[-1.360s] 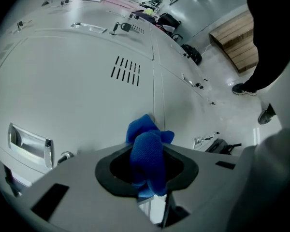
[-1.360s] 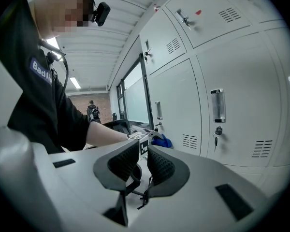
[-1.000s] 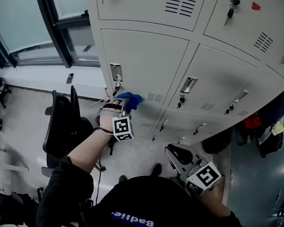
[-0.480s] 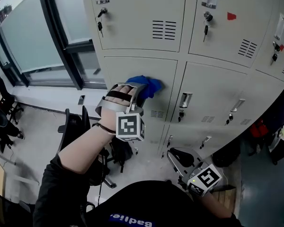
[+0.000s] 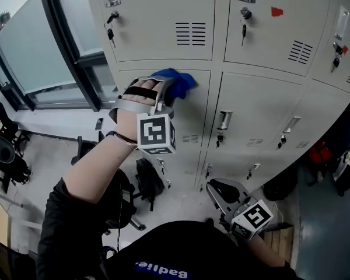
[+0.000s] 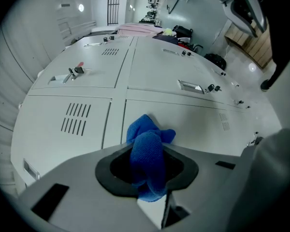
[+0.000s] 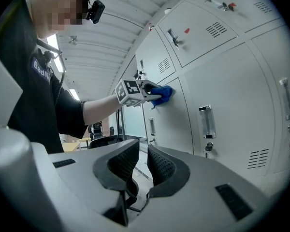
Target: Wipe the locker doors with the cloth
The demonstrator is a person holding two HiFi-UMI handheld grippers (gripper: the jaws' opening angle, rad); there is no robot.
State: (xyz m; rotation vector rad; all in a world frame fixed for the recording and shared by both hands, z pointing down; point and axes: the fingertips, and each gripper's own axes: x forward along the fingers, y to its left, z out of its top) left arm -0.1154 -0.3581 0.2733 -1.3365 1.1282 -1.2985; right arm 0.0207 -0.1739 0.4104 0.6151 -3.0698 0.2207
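Grey lockers [image 5: 262, 28] ahead; my left gripper [image 5: 164, 91] clenches a blue cloth [image 5: 181, 79] against a door [image 5: 184, 118]; my right gripper [image 7: 144, 166] is empty, barely apart.

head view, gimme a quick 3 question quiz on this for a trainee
1. Which does the left gripper hold in its fingers: A sponge, B blue cloth, C key?
2. True or false: the right gripper also holds a cloth.
3. Where on the locker door is the cloth pressed?
Key: 1 B. 2 False, nothing is between its fingers. 3 Near the door's top edge.
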